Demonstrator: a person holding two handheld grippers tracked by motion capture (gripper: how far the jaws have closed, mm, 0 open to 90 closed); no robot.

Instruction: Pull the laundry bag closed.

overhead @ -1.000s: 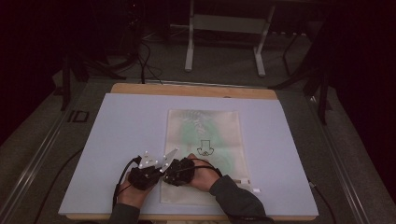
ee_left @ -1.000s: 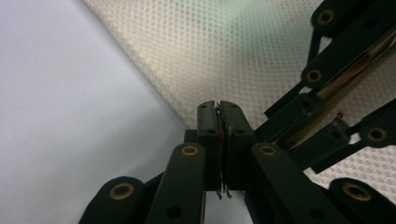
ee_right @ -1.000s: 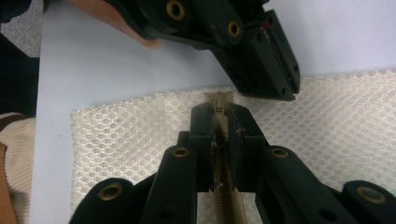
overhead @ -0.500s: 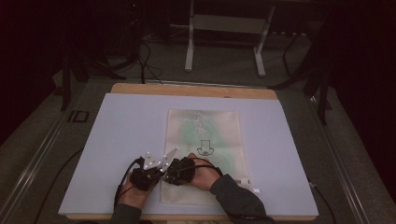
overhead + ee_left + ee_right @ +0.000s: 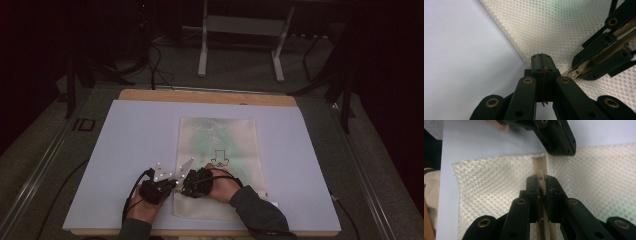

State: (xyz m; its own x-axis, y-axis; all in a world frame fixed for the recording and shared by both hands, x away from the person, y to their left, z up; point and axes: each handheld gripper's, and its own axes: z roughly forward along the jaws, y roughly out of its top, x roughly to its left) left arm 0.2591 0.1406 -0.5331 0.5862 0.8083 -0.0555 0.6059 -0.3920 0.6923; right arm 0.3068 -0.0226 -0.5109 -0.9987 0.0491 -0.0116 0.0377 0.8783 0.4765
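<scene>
A mesh bag (image 5: 219, 165) lay flat on the white board (image 5: 125, 145), reaching from the board's middle down to its near edge, with something green showing dimly through the netting. Both grippers met at the bag's near left corner. The left gripper (image 5: 541, 58) had its jaws closed on the mesh at the bag's left edge. The right gripper (image 5: 541, 180) had its jaws closed on the beige zipper (image 5: 539, 163), apparently on the slider, just beside the left one.

This looked like the start of working the zipper: one gripper anchoring the fabric, the other on the pull. The next move would likely call for the left gripper to hold the edge taut while the right drew straight along the zipper line, without lifting the bag.
</scene>
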